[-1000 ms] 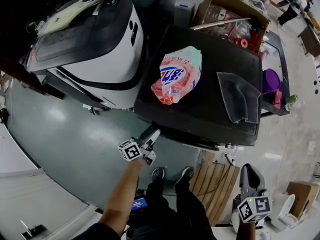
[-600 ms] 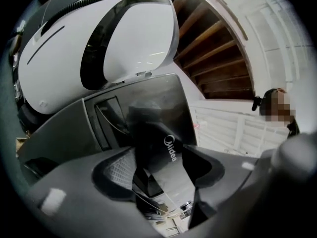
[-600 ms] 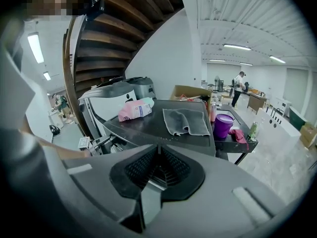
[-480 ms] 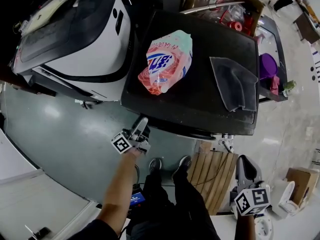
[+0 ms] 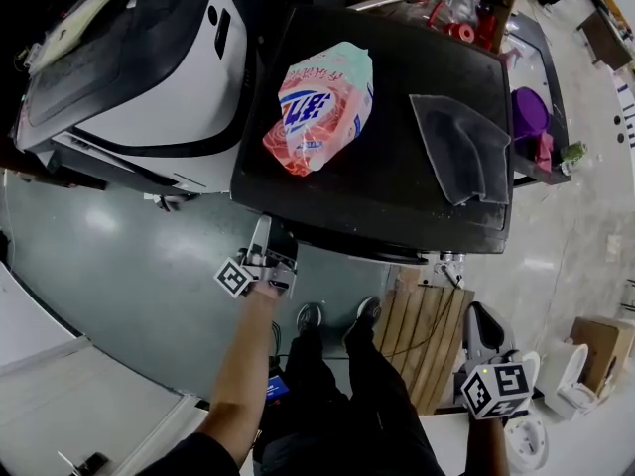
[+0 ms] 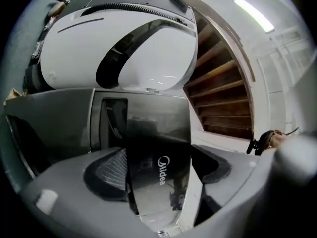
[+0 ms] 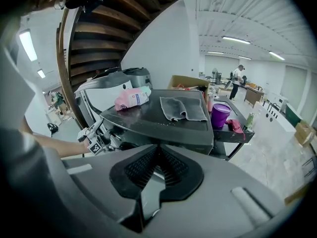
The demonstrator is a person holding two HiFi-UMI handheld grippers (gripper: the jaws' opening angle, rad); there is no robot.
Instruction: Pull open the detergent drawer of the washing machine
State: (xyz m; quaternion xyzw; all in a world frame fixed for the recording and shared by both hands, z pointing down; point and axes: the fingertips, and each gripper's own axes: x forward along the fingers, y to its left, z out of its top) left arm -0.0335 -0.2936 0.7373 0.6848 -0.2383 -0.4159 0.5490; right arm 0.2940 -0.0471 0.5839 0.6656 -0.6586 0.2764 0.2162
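The dark front-loading washing machine (image 5: 377, 206) fills the middle of the head view. Its glossy drawer front (image 6: 158, 152), marked Midea, sits at the machine's upper left front corner and seems to stand out a little from the face. My left gripper (image 5: 273, 234) is at that corner. Its jaws have just been opening, and the left gripper (image 6: 158, 175) is open, with the drawer front between the pads and a gap at the right pad (image 6: 213, 167). My right gripper (image 5: 476, 317) hangs low to the right, away from the machine. The right gripper (image 7: 154, 157) is shut on nothing.
A pink detergent bag (image 5: 317, 107) and a grey cloth (image 5: 461, 147) lie on the machine's top. A white top-loading washer (image 5: 129, 77) stands close on the left. A side shelf holds a purple cup (image 5: 536, 112). A wooden pallet (image 5: 427, 345) lies by my feet (image 5: 310, 317).
The left gripper has rolled at the machine's front corner, and its jaws stand wider than before. The right gripper has sunk a little at the lower right.
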